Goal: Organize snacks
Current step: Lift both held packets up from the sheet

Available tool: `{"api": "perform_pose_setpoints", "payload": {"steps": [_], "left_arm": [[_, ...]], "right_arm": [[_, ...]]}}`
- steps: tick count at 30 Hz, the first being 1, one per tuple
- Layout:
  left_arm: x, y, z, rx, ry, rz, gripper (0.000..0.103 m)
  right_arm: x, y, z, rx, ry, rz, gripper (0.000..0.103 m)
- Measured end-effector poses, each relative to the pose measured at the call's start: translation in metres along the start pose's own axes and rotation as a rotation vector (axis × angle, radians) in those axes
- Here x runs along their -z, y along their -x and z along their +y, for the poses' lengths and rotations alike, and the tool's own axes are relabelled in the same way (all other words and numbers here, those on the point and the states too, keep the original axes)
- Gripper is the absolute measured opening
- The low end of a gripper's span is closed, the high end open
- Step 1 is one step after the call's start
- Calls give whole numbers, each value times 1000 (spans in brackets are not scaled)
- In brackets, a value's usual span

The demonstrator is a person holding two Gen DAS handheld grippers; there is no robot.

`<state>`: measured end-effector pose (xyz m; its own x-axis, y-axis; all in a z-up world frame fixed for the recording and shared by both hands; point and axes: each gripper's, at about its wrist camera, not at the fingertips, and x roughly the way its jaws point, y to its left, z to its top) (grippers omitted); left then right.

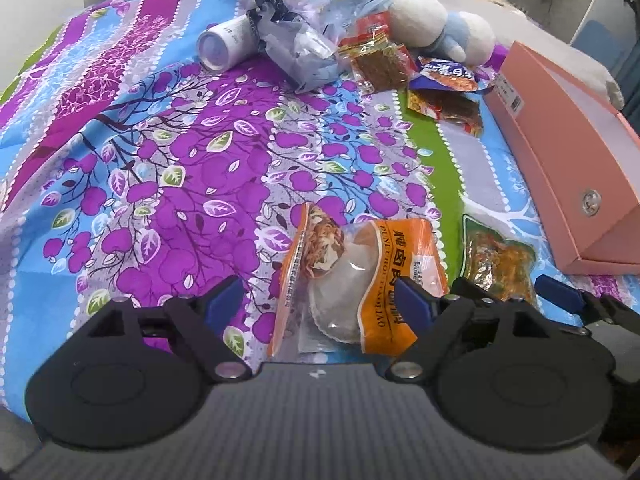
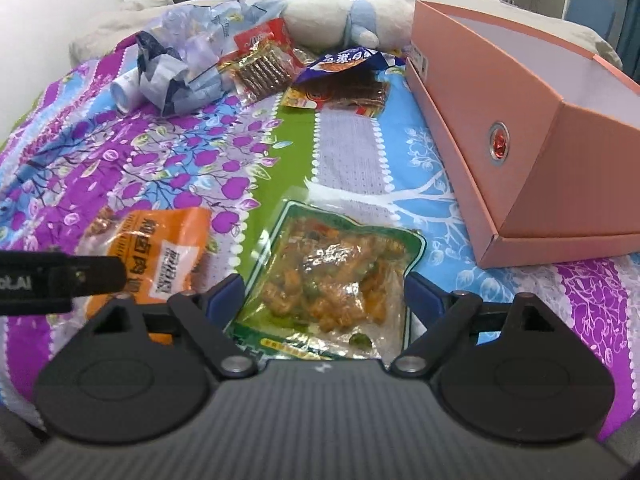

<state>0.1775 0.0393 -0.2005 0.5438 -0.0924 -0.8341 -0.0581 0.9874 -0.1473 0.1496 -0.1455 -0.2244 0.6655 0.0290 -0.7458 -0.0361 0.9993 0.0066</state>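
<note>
An orange snack packet [image 1: 352, 276] lies on the patterned bedspread between the open jaws of my left gripper [image 1: 320, 296]; it also shows at the left of the right wrist view [image 2: 160, 252]. A green-edged snack packet [image 2: 332, 276] lies between the open jaws of my right gripper [image 2: 326, 296], and shows right of the orange one in the left wrist view [image 1: 496, 260]. An open pink box [image 2: 520, 120] stands to the right [image 1: 568, 152]. More snack packets [image 2: 336, 88] lie at the back.
A crumpled plastic bag [image 1: 296, 32] and a white tube [image 1: 224, 42] lie at the back, beside a white and blue plush toy [image 1: 440, 24]. The left gripper's body [image 2: 52, 280] reaches into the right wrist view at the left edge.
</note>
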Motion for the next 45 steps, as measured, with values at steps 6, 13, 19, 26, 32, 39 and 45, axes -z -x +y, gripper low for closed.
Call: {"api": "perform_pose_setpoints", "payload": {"steps": [6, 13, 19, 26, 32, 39, 45], "left_arm": [[0, 0, -4, -29, -3, 8, 86], [1, -2, -5, -33, -3, 16, 86], [1, -5, -2, -21, 5, 18, 86], [1, -7, -2, -11, 3, 17, 86], [1, -11, -2, 15, 2, 14, 86], [2, -19, -10, 32, -37, 3, 83], [3, -16, -15, 82, -46, -13, 61]], "right_arm": [[-1, -8, -5, -17, 4, 29, 97], [-1, -10, -10, -73, -6, 39, 94], [-3, -3, -6, -99, 42, 26, 66], [-7, 6, -11, -116, 60, 17, 56], [-6, 14, -19, -92, 95, 9, 55], [3, 12, -26, -95, 102, 23, 56], [1, 14, -25, -95, 107, 19, 55]]}}
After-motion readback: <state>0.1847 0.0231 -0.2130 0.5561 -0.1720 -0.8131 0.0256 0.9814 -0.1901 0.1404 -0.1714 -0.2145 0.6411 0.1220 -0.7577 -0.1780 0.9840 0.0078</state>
